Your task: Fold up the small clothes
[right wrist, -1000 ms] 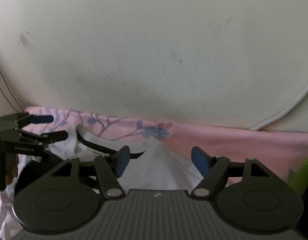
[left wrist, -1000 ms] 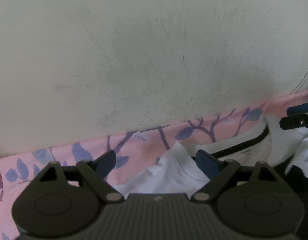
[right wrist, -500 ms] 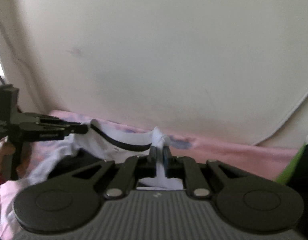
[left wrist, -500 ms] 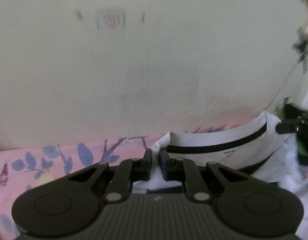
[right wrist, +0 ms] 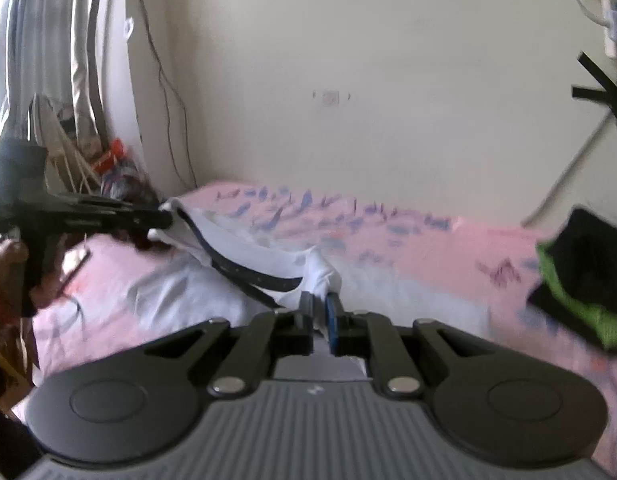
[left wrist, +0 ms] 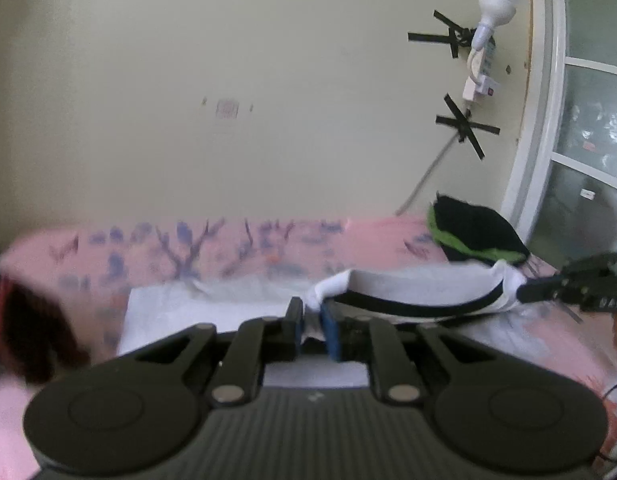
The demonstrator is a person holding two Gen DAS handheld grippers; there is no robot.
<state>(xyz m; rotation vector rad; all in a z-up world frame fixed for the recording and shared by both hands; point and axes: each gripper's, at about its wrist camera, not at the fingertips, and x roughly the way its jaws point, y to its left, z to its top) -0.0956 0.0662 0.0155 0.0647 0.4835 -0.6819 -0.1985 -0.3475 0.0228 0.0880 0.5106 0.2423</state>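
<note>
The left gripper (left wrist: 311,322) has its fingers pressed together on one shoulder corner of the white shirt (left wrist: 412,286), and the right gripper (right wrist: 319,320) pinches the other corner the same way. Between them the neckline with its dark band is stretched in the air, while the rest of the shirt trails down onto the pink bedsheet (left wrist: 268,240).

The step in hand looks like lifting the shirt by its shoulders to shake it flat before laying it down for the fold. To do it well, keep both pinches at the same height and the band taut, so the body hangs straight and does not twist. Lower the hem first, then draw the shoulders back towards you, letting the cloth settle without wrinkles. The frames are blurred, so how much cloth each pinch holds is hard to judge; a thin bite could slip.

For room, the sheet ahead is open up to the wall (left wrist: 268,100). A black and green garment (left wrist: 474,236) lies on the far right of the bed, near the right gripper's side, so spread the shirt clear of it. On the left, past the bed's edge, clutter (right wrist: 108,160) stands by the curtain (right wrist: 48,40).
</note>
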